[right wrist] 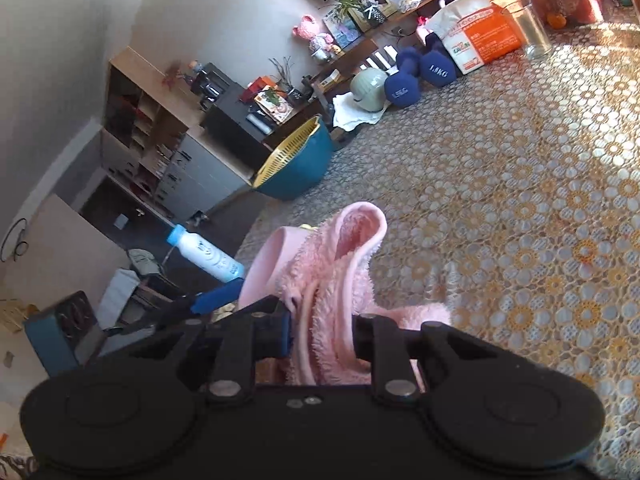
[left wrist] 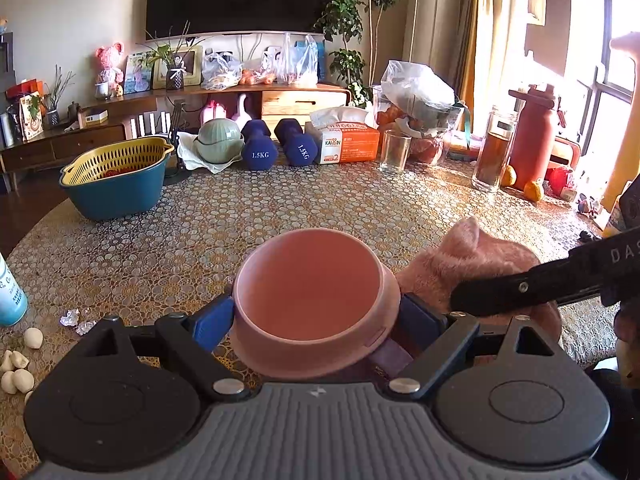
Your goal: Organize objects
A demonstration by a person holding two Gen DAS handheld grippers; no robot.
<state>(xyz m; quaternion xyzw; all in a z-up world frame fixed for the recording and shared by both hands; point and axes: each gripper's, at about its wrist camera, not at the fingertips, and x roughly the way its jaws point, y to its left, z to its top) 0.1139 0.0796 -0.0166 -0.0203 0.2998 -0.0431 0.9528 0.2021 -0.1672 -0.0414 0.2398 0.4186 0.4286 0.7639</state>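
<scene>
My left gripper (left wrist: 316, 322) is shut on a pink bowl (left wrist: 312, 284), its blue pads pressed on both sides of the bowl, which tilts toward the camera and is empty. The bowl's edge also shows in the right wrist view (right wrist: 260, 268). My right gripper (right wrist: 322, 340) is shut on a fluffy pink towel (right wrist: 340, 280) bunched between its fingers. In the left wrist view the towel (left wrist: 480, 256) lies just right of the bowl with the right gripper's black finger (left wrist: 520, 290) on it.
A blue basin with a yellow strainer (left wrist: 116, 178) stands at the far left. Two blue dumbbells (left wrist: 276, 144), a tissue box (left wrist: 348, 140), a glass (left wrist: 394, 152), a jar (left wrist: 490, 152) and a red flask (left wrist: 532, 136) line the table's far edge. Garlic cloves (left wrist: 20, 364) and a bottle (right wrist: 204, 254) lie at left.
</scene>
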